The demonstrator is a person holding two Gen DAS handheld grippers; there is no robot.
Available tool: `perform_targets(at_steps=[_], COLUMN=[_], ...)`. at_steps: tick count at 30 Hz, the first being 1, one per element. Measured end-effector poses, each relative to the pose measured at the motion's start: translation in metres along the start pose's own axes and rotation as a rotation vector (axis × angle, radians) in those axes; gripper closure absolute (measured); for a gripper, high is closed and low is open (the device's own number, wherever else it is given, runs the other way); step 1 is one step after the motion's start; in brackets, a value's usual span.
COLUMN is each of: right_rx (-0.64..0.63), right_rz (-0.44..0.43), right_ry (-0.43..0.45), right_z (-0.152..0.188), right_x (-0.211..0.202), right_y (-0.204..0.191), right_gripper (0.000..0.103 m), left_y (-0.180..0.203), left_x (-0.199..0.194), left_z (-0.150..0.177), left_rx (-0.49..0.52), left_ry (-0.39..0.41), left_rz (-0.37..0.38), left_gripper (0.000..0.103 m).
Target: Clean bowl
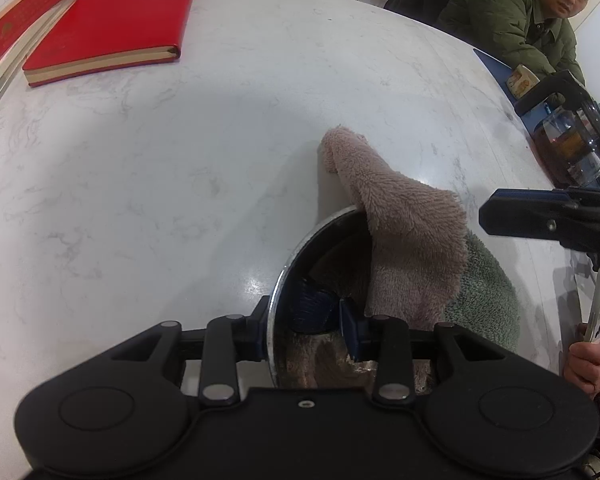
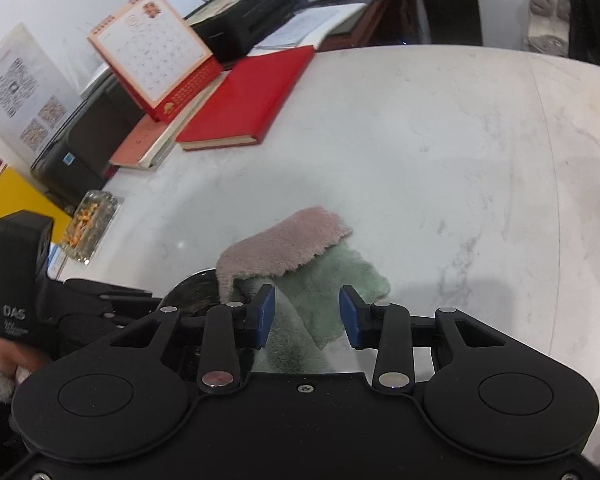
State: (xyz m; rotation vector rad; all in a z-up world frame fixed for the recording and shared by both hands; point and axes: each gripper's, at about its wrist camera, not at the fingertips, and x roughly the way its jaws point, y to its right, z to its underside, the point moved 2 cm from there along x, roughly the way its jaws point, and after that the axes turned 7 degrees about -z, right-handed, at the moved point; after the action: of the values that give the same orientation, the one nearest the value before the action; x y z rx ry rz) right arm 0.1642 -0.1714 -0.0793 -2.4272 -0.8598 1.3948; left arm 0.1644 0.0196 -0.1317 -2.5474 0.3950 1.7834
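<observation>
A shiny metal bowl (image 1: 278,280) sits on the white marble table (image 1: 180,160), close under my left gripper (image 1: 305,322). That gripper is shut on the bowl's wall, one finger outside the rim and the blue pad (image 1: 349,330) against the inside. A fluffy cloth (image 1: 404,240), pink on one side and green on the other, hangs over the bowl's far rim and spreads onto the table. My right gripper (image 2: 308,314) hovers open over the cloth's green part (image 2: 320,292), its pads not touching it. In the left wrist view the right gripper (image 1: 500,216) comes in from the right.
A red notebook (image 1: 108,28) and a desk calendar (image 2: 152,52) lie at the table's far left. A glass teapot (image 1: 576,140) stands at the right edge. A person in a green jacket (image 1: 512,20) sits beyond it. A glass dish (image 2: 88,224) sits by the left edge.
</observation>
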Motion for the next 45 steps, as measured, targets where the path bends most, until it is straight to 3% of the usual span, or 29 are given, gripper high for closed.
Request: perform_targets(at_steps=[16,17,25,32,38,45], right_rx=[-0.316,-0.333,-0.441,-0.331,-0.169,0.076], right_rz=[0.007,0.007,0.011,0.017,0.014,-0.004], right_ry=[-0.183,-0.194,-0.238,-0.19,-0.149,-0.087], right_z=[-0.017,-0.018,-0.019,-0.015,-0.003,0.024], right_x=[0.048,0.05,0.067,0.058,0.046,0.025], right_y=[-0.041,-0.043,-0.055,-0.042,-0.023,-0.005], right_gripper=[0.067,0.074,0.085,0.088,0.092,0.089], left_y=[-0.002,-0.002,0.0,0.0,0.0,-0.002], left_x=[0.0,0.0,0.0,-0.001,-0.002,-0.003], left_z=[-0.002,-0.002,-0.001,0.002,0.004,0.008], left_rx=[0.01,0.011,0.009,-0.02,-0.047,-0.123], left_ry=[-0.005,-0.006,-0.002,0.018,0.028,0.051], left_rz=[0.013,0.013,0.009,-0.004,-0.011,-0.02], left_gripper=[0.069,0.069,0.069,0.069,0.069,0.069])
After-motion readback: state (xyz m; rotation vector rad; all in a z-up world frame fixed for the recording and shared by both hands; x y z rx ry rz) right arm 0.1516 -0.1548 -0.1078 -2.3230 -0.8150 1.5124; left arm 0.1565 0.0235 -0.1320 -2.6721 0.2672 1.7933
